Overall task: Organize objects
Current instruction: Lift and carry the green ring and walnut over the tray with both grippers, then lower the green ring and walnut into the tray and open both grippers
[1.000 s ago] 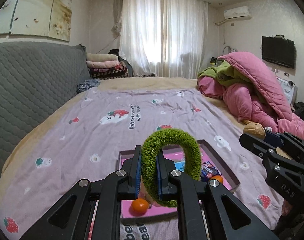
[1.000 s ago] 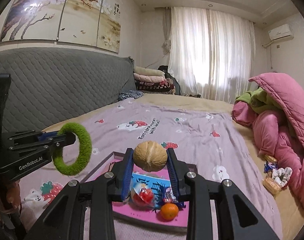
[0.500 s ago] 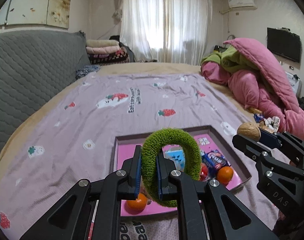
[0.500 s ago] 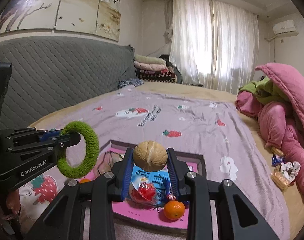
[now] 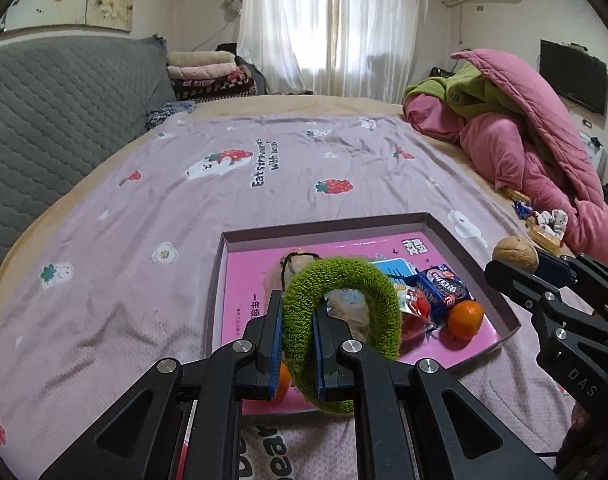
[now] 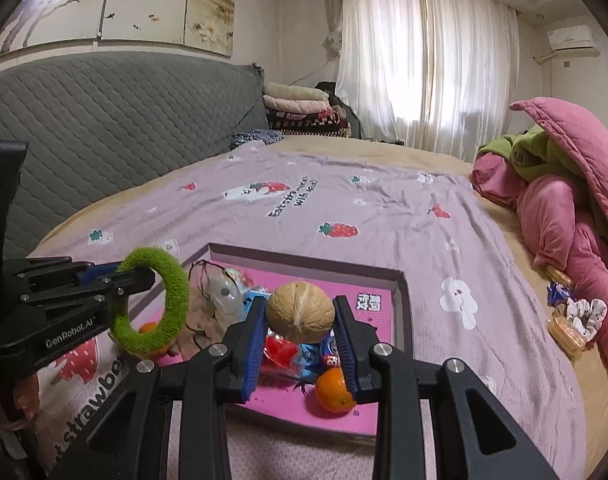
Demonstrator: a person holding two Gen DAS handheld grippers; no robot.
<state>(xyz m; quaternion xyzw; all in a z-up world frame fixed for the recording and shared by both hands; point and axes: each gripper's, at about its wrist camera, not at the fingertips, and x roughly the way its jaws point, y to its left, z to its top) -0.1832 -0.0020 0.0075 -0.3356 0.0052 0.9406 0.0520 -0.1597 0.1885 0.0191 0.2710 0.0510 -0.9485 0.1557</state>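
Note:
My left gripper (image 5: pixel 297 316) is shut on a fuzzy green ring (image 5: pixel 368 284) and holds it above the near end of a shallow pink tray (image 5: pixel 239 276); the ring also shows in the right wrist view (image 6: pixel 171 276). My right gripper (image 6: pixel 299 320) is shut on a tan walnut (image 6: pixel 299 312), held over the same tray (image 6: pixel 384 304); the walnut also shows in the left wrist view (image 5: pixel 515 251). In the tray lie two small oranges (image 5: pixel 466 318), snack packets (image 5: pixel 444 286) and a clear pouch with a dark cord (image 6: pixel 223 292).
The tray sits on a lilac strawberry-print bedspread (image 5: pixel 183 208). A grey quilted headboard (image 5: pixel 43 112) runs along the left. Pink and green bedding (image 5: pixel 524 132) is piled at the right, with loose snacks and a scrunchie (image 6: pixel 576 316) beside it.
Both grippers have tipped downward toward the tray, which now fills more of each view. The ring and the walnut stay gripped.

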